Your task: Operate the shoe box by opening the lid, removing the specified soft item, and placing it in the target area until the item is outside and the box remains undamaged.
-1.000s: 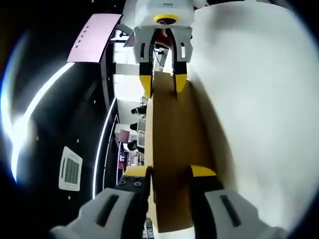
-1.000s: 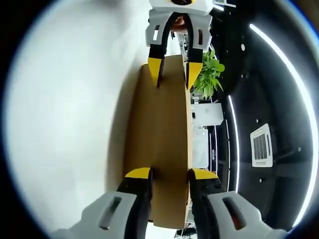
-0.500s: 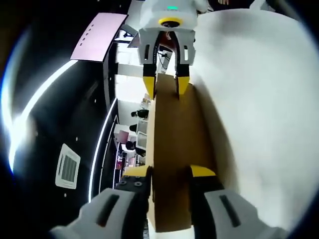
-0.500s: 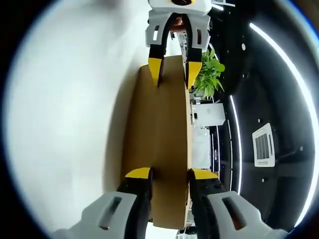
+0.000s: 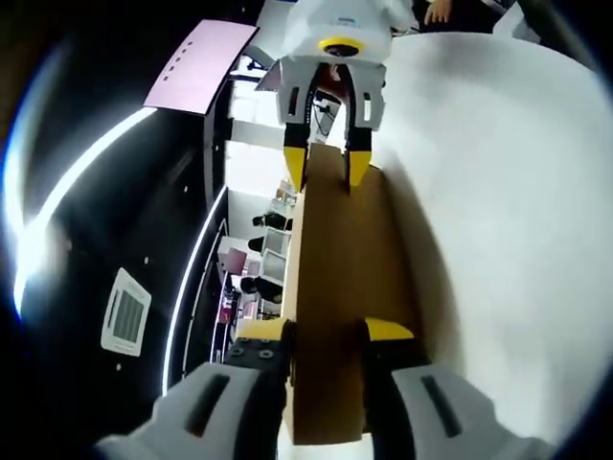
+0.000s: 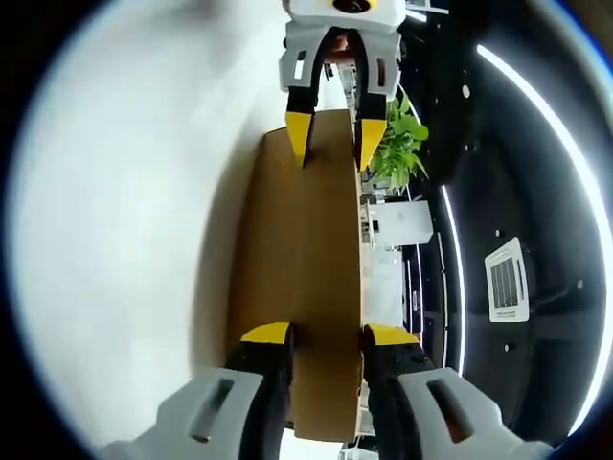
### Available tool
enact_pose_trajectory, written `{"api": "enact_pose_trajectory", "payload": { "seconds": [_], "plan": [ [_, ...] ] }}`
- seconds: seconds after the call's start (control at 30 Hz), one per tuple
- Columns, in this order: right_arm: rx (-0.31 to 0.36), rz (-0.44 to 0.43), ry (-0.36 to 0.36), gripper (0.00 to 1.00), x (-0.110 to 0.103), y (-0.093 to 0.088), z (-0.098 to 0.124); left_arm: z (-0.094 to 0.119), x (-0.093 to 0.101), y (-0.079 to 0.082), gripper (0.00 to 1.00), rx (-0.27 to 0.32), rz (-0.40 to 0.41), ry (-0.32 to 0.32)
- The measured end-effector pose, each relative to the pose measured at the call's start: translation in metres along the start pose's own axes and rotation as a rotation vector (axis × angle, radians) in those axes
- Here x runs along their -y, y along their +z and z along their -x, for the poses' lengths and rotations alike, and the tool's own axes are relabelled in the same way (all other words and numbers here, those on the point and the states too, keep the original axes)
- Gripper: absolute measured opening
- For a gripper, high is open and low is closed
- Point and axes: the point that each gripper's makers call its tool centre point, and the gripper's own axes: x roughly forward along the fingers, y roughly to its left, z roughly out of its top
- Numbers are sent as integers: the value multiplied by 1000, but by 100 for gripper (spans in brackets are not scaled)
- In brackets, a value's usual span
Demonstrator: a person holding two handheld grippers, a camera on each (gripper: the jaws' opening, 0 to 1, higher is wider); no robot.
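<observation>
Shoe box lid (image 5: 340, 307) is a brown cardboard panel held between my two tongs, its long axis running straight from one to the other. Left tongs (image 5: 324, 333) pinch the near end in the left gripper view, right tongs (image 5: 328, 168) pinch the far end; in the right gripper view, right tongs (image 6: 324, 335) near, left tongs (image 6: 334, 142) far, lid (image 6: 305, 249) between. Both clamped on it, equally close. White bench (image 5: 508, 220) lies to one side of the lid. I judge the lid lifted; soft item not seen.

- left gripper (image 5: 326, 331) at bottom centre, jaws clamping brown cardboard lid (image 5: 340, 297)
- right gripper (image 5: 330, 163) at top centre, gripping lid's far end
- white table (image 5: 508, 220) on right
</observation>
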Motion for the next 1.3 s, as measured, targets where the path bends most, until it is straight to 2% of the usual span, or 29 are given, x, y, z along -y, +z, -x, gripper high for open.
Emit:
{"api": "enact_pose_trajectory", "payload": {
  "seconds": [0.47, 0.77, 0.87, 1.03, 1.3],
  "plan": [
    [11, -21, -19, 29, 7, 1, 1, 4, -9, 0, 29, 16, 42, -6],
    [7, 4, -24, 30, 9, 1, -1, 5, -11, 0, 28, 13, 52, 1],
    [8, -9, -13, 28, 7, 1, -1, 4, -10, -1, 29, 10, 49, -5],
    [12, -14, -12, 28, 9, 2, -2, 5, -12, -3, 30, -19, 64, 17],
    [21, -25, -14, 28, 19, 2, 2, 7, -18, -2, 29, -5, 53, 33]
  ]
}}
